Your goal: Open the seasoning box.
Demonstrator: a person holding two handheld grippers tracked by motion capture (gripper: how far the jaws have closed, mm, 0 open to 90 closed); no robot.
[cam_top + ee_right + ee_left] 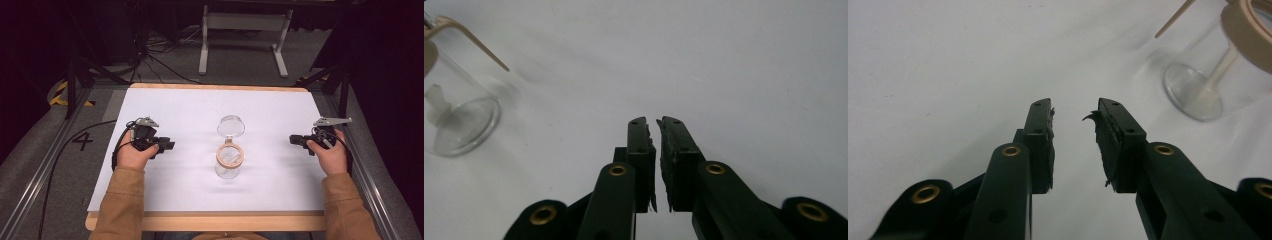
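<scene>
A clear glass jar (227, 169) stands at the middle of the white table top (190, 107), with a beige seal ring (230, 155) around its mouth. Its round glass lid (231, 126) is swung open toward the far side. My left gripper (169, 145) is held left of the jar and points at it. In the left gripper view its jaws (1075, 107) stand apart with nothing between them, and the jar (1198, 90) is off to the upper right. My right gripper (294, 139) is right of the jar, jaws (653, 122) nearly touching and empty. The jar (461, 120) is at that view's left.
The table's wooden edge (210, 220) runs along the front. Metal rails (47, 165) flank both sides. A white stand's legs (242, 45) and cables (160, 55) are on the floor beyond the far edge. Bare white surface lies around the jar.
</scene>
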